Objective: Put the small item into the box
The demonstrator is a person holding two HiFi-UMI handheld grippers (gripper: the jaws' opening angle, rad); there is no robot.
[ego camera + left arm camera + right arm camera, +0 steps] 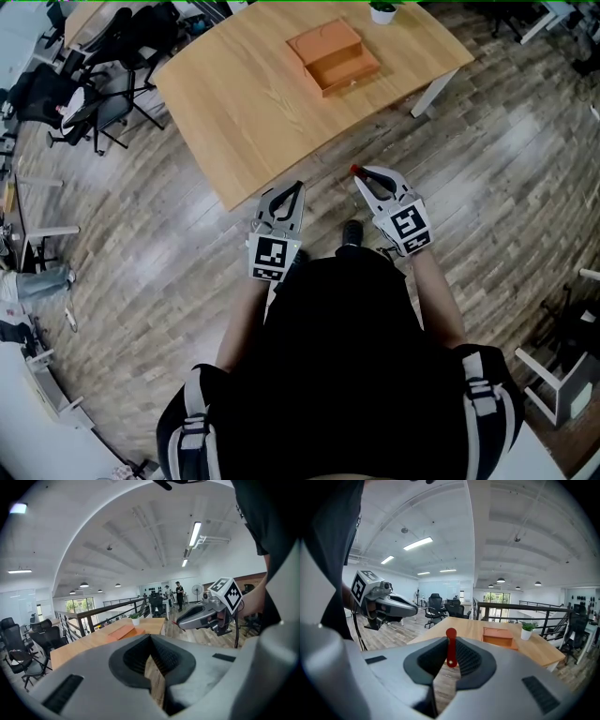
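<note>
An orange box (333, 54) with a drawer at its front lies on the far part of a wooden table (253, 112); it also shows as the orange box (499, 636) and the orange box (123, 632). My right gripper (360, 174) is shut on a small red item (451, 647) that sticks up from between its jaws; the item's tip (354, 170) shows red in the head view. My left gripper (293, 190) is shut with nothing in it. Both grippers hang over the floor, short of the table's near edge.
A small potted plant (382, 11) stands at the table's far edge beyond the box. Black office chairs (112, 56) crowd the floor to the left of the table. A white table leg (433, 92) stands at the right. Wood plank floor lies under me.
</note>
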